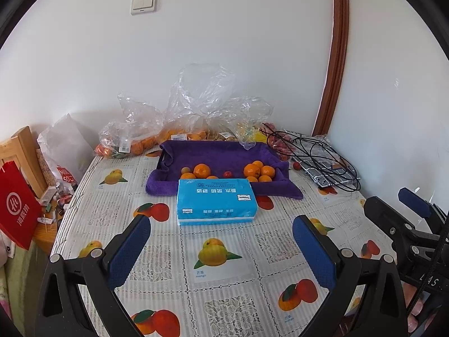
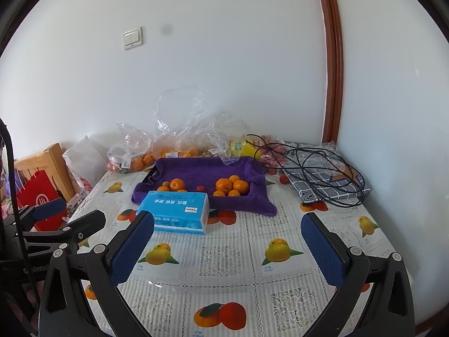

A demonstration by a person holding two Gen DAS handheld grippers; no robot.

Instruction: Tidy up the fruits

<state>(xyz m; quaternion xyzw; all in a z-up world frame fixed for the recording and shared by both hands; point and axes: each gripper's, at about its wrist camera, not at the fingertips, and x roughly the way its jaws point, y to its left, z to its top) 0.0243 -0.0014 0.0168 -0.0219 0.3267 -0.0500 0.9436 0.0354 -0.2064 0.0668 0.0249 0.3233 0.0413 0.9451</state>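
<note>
Hovering, both grippers, left gripper (image 1: 221,250) and right gripper (image 2: 227,248), jaws wide open, empty. Round orange mandarins (image 1: 258,170) in purple towel-lined tray (image 1: 196,154), ahead of jaws, behind blue tissue pack (image 1: 216,200). Suggest: approach over pack, close gently on one fruit.

You see: purple towel (image 1: 213,154) lining tray; orange tangerines (image 1: 258,170); one small red fruit (image 1: 227,173). Bright blue tissue pack (image 1: 216,201), white print. Your tablecloth (image 1: 224,280): white lace-pattern squares, yellow and orange-red mango prints. Blue gripper pads (image 2: 132,250), black frames.
</note>
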